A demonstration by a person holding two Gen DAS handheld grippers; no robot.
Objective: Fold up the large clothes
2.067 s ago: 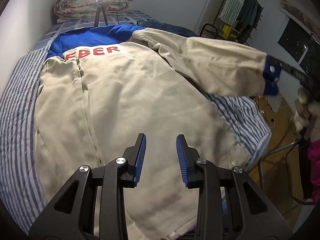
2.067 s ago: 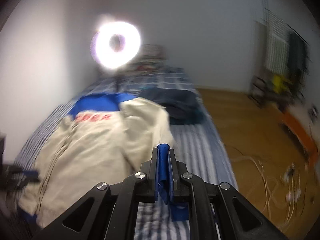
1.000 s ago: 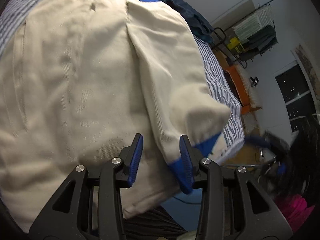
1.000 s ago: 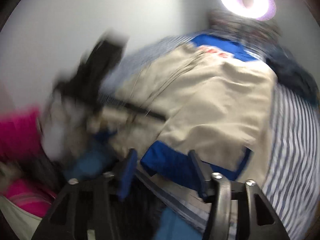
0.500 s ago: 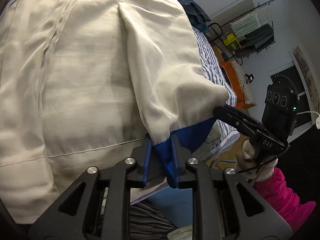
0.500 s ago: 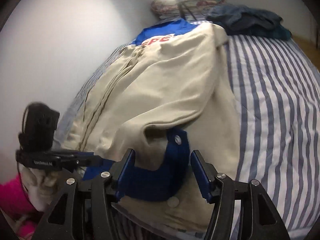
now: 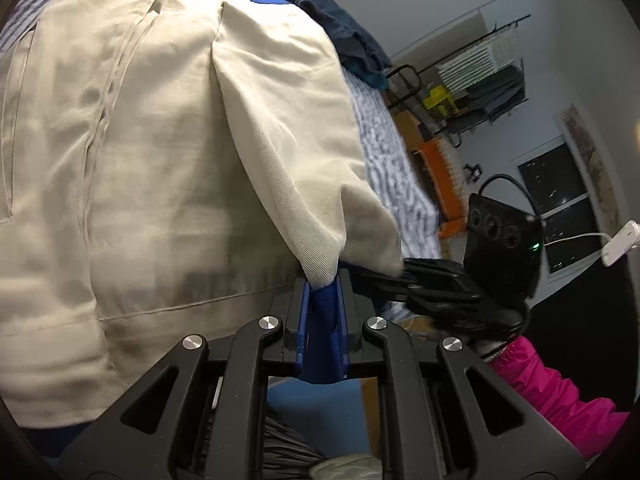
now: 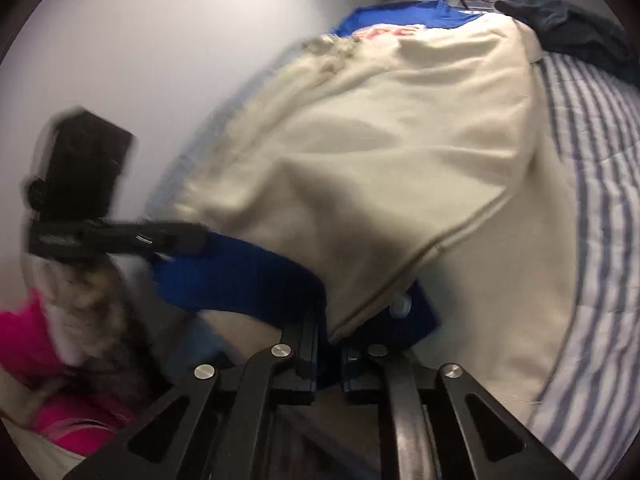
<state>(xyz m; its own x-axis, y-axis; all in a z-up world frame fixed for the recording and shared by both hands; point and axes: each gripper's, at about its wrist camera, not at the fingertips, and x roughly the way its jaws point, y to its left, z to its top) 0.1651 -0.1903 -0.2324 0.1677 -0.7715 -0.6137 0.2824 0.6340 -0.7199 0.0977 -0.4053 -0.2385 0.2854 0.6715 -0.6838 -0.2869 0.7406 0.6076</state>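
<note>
A beige jacket (image 7: 160,160) with blue shoulders and red letters lies spread on the bed. One sleeve (image 7: 288,128) is folded down over its body, ending in a blue cuff (image 7: 322,320). My left gripper (image 7: 322,280) has its jaws closing, and the pads press on one end of that cuff. In the right wrist view the same blue cuff (image 8: 240,280) stretches across the front, with my right gripper (image 8: 330,332) shut on its other end beside a white snap button (image 8: 400,306). Each gripper shows in the other's view: right gripper (image 7: 404,276), left gripper (image 8: 192,236).
The bed's blue-striped sheet (image 8: 592,240) lies bare to the right of the jacket. A dark blue garment (image 7: 352,36) sits by the jacket's shoulder. A clothes rack (image 7: 480,68) and an orange object (image 7: 440,172) stand on the floor beyond. A pink sleeve (image 7: 552,400) shows below.
The sleeve was laid over the jacket's body. My left gripper, open a second ago, closed on the blue cuff. My right gripper, open around the cuff half a second ago, now clamps it.
</note>
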